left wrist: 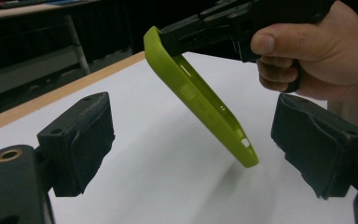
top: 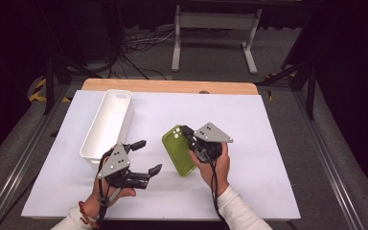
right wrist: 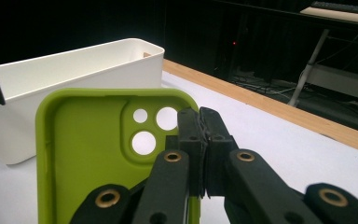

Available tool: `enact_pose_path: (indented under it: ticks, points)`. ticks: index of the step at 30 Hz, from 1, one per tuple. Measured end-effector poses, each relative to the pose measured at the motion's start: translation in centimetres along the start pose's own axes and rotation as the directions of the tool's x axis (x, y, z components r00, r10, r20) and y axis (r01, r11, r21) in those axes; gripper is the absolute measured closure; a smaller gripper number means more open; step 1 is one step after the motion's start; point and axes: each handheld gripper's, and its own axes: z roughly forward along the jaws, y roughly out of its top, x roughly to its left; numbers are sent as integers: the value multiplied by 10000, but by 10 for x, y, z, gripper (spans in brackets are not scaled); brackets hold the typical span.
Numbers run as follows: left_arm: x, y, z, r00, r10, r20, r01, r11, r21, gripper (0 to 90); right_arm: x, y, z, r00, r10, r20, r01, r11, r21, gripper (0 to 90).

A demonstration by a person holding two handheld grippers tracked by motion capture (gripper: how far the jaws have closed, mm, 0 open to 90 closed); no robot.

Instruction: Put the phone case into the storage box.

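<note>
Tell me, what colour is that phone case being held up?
The phone case is lime green, plain with no pattern; the right gripper view shows it best.

Your phone case (top: pixel 178 149) reads lime green, plain, no pattern. Both grippers, left gripper (top: pixel 147 156) and right gripper (top: pixel 188 131), are black with grey plates. Bin (top: pixel 108 123) at ten o'clock is white; table cover (top: pixel 268 143) white, wooden edge tan.

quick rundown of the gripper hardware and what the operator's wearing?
Both grippers, left and right, are black, each topped by a grey three-cornered plate with small pale dots and trailing a black cable. The jaws carry blocky black pads and brass-coloured pivot eyelets. White sleeves; a reddish beaded bracelet on the left wrist.
</note>
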Motion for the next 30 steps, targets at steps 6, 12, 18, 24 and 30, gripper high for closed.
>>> enact_pose_path:
  ticks: [6,12,18,24,30]
  points:
    - [0,0,11,9986,-452,-260,457,9988,189,190,6,-3,1,9998,-207,67,207,9997,-123,891]
    - [4,1,18,9926,-1182,-263,1187,9928,155,288,8,-4,-2,9994,-305,177,311,9990,-320,891]
    - [7,3,24,9863,-1640,-178,1640,9865,2,435,11,-4,-5,9987,-449,252,464,9972,-592,891]
    - [9,5,25,9791,-2033,-72,2031,9789,-236,630,18,-5,-4,9981,-534,323,558,9953,-786,890]
    - [13,4,19,9754,-2179,-333,2162,9752,-483,732,22,-3,-5,9976,-597,361,634,9919,-1098,887]
